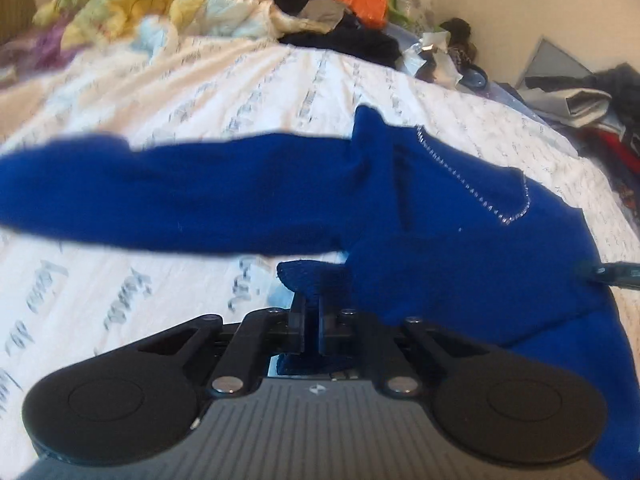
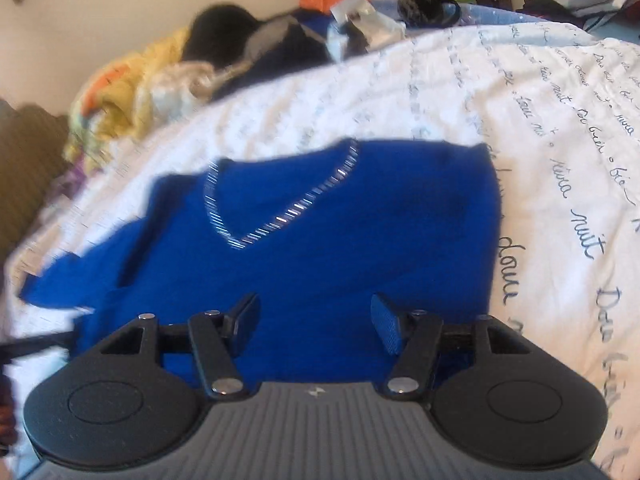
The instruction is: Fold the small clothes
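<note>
White bedding (image 2: 520, 92) with handwritten script is covering the bed, and a blue sweater (image 2: 320, 248) is lying on it. Left gripper (image 1: 313, 312) is pinching a blue fabric edge, with one sleeve (image 1: 160, 196) stretching to the left. Right gripper (image 2: 314, 322) is hovering spread over the sweater's near part. Clothes (image 1: 160, 4) are piling at the far side.

The sweater (image 2: 304, 248) lay on the bed (image 2: 540, 128), neckline toward the far side. In the left wrist view one sleeve (image 1: 168, 196) extended to the left, off the bed surface. The left gripper (image 1: 313, 300) sat at the sweater's near edge, cloth between its fingers. The right gripper (image 2: 313, 320) stood over the sweater's body. A clothes pile (image 1: 168, 4) lay behind, at the bed's far end.
</note>
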A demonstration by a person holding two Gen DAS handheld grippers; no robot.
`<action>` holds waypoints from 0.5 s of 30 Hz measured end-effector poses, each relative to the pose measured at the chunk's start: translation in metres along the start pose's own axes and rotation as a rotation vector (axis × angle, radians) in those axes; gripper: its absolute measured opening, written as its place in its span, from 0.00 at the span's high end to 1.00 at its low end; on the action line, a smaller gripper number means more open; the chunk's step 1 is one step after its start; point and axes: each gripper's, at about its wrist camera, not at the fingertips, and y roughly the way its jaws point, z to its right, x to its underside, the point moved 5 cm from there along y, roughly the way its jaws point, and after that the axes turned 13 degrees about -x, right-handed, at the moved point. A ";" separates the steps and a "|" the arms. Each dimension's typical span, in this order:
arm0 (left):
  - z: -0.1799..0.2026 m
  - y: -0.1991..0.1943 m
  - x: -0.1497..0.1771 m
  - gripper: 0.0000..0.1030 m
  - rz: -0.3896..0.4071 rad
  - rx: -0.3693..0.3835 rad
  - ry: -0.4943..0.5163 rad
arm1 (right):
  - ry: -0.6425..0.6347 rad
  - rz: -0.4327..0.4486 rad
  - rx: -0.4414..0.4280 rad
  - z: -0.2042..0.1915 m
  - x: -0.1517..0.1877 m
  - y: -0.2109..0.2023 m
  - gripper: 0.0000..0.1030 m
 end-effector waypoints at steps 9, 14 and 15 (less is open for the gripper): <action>0.030 -0.011 -0.081 0.94 0.273 -0.037 0.169 | -0.078 0.051 0.070 0.009 0.020 -0.012 0.42; 0.019 0.063 -0.044 0.93 0.084 -0.091 0.180 | -0.078 0.064 0.084 0.007 0.018 -0.006 0.42; 0.019 0.058 -0.045 0.93 0.100 -0.084 0.183 | -0.080 0.049 0.086 0.006 0.016 -0.006 0.42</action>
